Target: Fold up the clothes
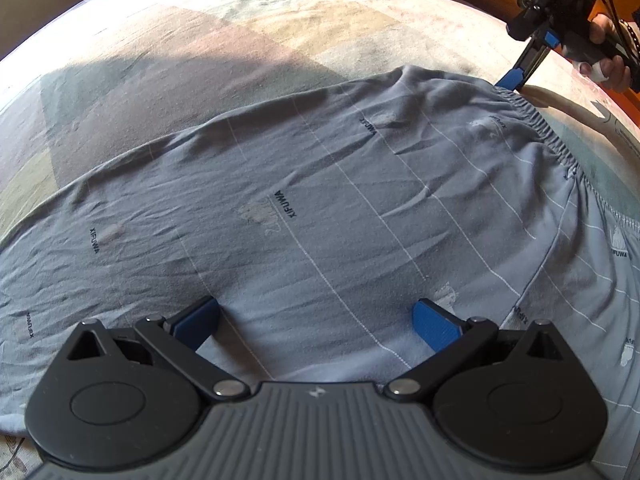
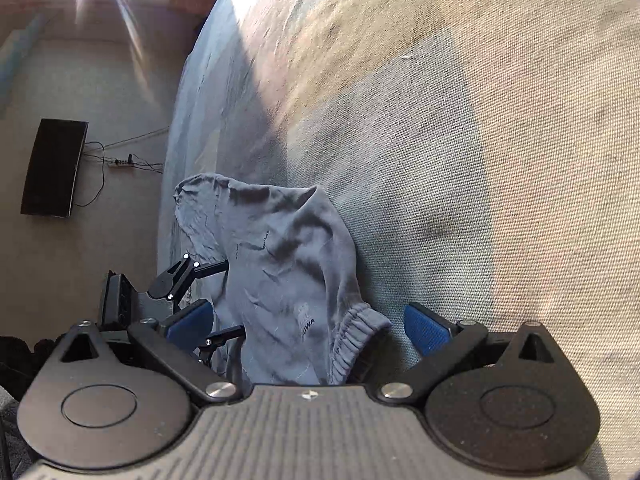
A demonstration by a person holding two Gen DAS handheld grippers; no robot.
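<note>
the bed (image 1: 248, 40) is taking up most of the room, its patchwork cover lying in sun and shadow. the trousers (image 1: 320, 208) are lying spread across it, grey-blue with thin white lines and small printed words, the elastic waistband (image 1: 548, 128) bunching at the far right and the cloth running off to the left. they seem to be lying doubled leg on leg, though i cannot be sure from here.

the cloth is looking thin, soft and light, wrinkling easily, so it is likely going to sag and slide when lifted by one point; the gathered waistband is offering the firmest hold, and a hem or seam edge the next best.

the left tool (image 1: 316, 320) is hovering just over the middle of the cloth, its blue pads standing wide apart and gripping nothing. the right tool (image 2: 304, 328) is sitting at the waistband corner, pads also spread, with the gathered edge lying between them but not pinched. a hand (image 1: 604, 52) is holding that tool.
</note>
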